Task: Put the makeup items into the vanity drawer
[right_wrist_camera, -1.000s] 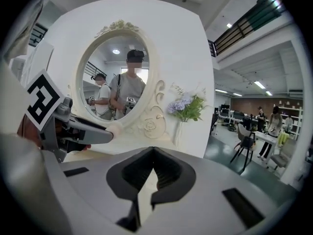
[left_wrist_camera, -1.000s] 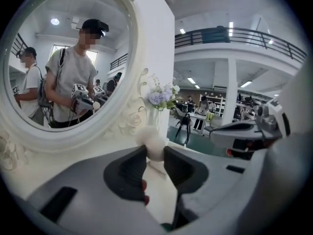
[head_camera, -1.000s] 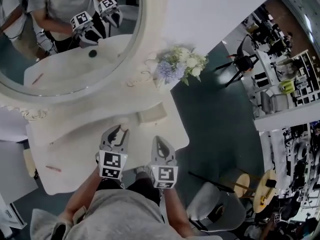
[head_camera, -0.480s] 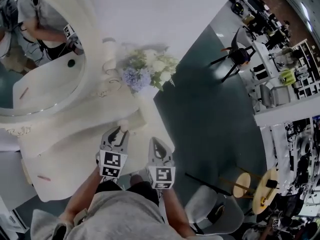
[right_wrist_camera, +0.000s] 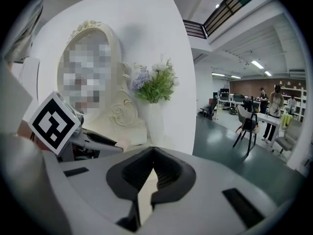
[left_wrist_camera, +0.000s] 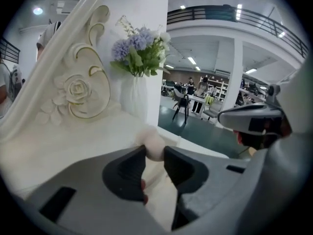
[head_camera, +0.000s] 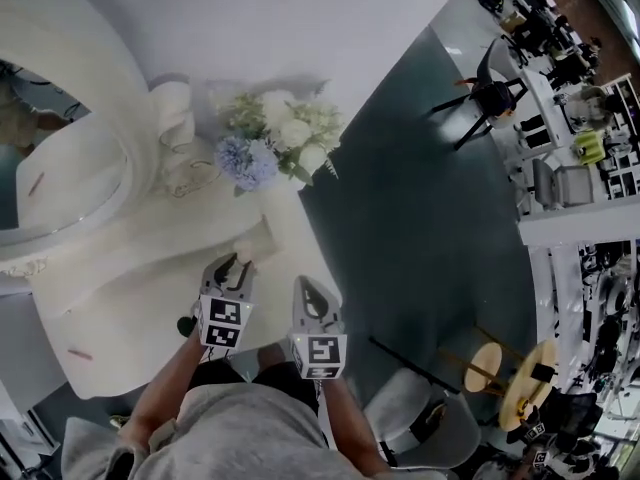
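The left gripper [head_camera: 240, 264] is squeezing a pale puff [left_wrist_camera: 155, 146] by the vanity top's [head_camera: 130, 298] right edge, likely bringing it to the drawer. The right gripper [head_camera: 304, 286] is sitting pressed together, empty.

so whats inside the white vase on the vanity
A bunch of lilac and white flowers with green leaves stands up out of the vase. Its white wall covers the stems, so nothing lower inside shows.
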The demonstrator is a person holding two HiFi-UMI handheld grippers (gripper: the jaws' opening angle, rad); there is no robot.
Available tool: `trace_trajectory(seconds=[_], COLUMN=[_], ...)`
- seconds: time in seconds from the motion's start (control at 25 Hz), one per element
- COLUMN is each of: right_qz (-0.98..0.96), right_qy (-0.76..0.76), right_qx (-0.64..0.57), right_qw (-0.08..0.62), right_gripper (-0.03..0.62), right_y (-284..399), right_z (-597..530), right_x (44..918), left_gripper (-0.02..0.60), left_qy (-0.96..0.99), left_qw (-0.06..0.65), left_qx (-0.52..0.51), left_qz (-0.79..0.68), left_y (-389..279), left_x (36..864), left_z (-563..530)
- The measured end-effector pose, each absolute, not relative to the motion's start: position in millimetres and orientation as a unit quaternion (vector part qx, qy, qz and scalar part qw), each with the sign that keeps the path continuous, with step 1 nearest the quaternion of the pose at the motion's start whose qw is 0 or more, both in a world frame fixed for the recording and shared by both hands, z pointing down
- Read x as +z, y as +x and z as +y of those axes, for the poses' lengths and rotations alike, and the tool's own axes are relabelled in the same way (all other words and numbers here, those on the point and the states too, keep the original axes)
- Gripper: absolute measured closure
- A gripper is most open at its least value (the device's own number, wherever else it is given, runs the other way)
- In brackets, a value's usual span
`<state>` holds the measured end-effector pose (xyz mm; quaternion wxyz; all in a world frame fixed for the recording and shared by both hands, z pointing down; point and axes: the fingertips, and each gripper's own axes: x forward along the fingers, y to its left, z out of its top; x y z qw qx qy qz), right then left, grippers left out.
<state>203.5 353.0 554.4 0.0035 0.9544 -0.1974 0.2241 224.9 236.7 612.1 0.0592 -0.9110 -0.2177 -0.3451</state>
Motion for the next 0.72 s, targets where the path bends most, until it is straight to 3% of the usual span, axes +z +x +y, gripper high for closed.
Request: trace_trajectory(seconds=[0.32,0.6,0.72], right_qz=[-0.204,-0.205,-0.205], right_qy=[0.950,0.949,0.949], right_qx=[0.237,0.240,0.239], right_qw=[-0.004,-0.008,-0.008], right_gripper=[0.582,0.582,0.582], right_y=[208.3,206.9,205.3], right_z=[360.0,362.1,362.3], right_x=[571.2,574.6,572.8], left_gripper=[0.466,0.400,0.400], left_qy=[-0.903,-0.905,-0.906], left_qw=[0.039,0.010,0.012], left_qx=[-0.375,-0.378,-0.375], left_qz=[-0.205,-0.193,-0.196], left_y=[228.2,230.2,228.5], left_x=[635.4,635.5,631.4], left_z=[237.1,239.2,241.6])
